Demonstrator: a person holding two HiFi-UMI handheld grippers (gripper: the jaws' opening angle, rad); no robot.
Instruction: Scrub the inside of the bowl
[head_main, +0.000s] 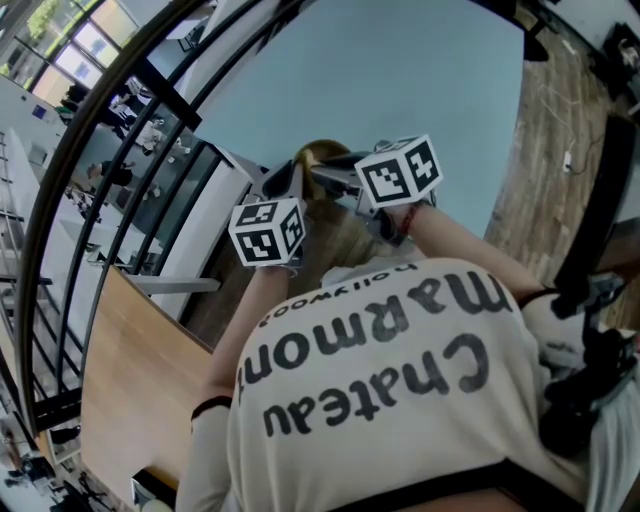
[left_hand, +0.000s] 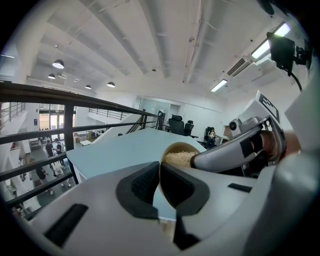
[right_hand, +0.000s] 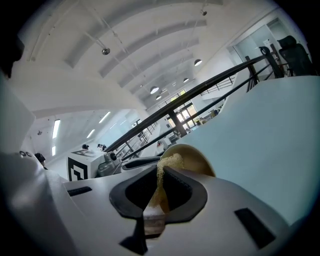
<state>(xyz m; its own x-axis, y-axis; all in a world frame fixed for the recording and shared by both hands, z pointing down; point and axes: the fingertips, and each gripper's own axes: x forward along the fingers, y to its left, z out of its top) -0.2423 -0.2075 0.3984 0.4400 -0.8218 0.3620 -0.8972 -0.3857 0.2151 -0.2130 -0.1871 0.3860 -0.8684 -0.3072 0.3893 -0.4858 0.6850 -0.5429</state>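
At far left, a black railing (left_hand: 50, 95) is bordering an open office floor, with a light-blue table (left_hand: 115, 150) lying just to its right. A person in a cream printed T-shirt (head_main: 400, 380) is leaning over the table's near edge, working a gripper in each hand.

The left gripper (left_hand: 159, 182) is clamping the rim of a tan wooden bowl (left_hand: 180, 148). Its jaws are drawn nearly together, with one dark pad pressing on the inside of the thin wall and the other on the outside. The bowl is sitting tipped between the two grippers, by the table's near edge, its mouth facing the right-hand tool. Whether it is touching the tabletop cannot be told.

The right gripper (right_hand: 159, 187) is pointing into the bowl from the right. Its jaws are squeezing a flat strip of pale fibrous scrub pad (right_hand: 170, 162), whose frayed end is lying inside the bowl.

From the head view, the left marker cube (head_main: 267, 232) and the right marker cube (head_main: 400, 170) are sitting close together above the person's forearms. At far right, a wood-plank floor (head_main: 560, 130) is showing beyond the table.
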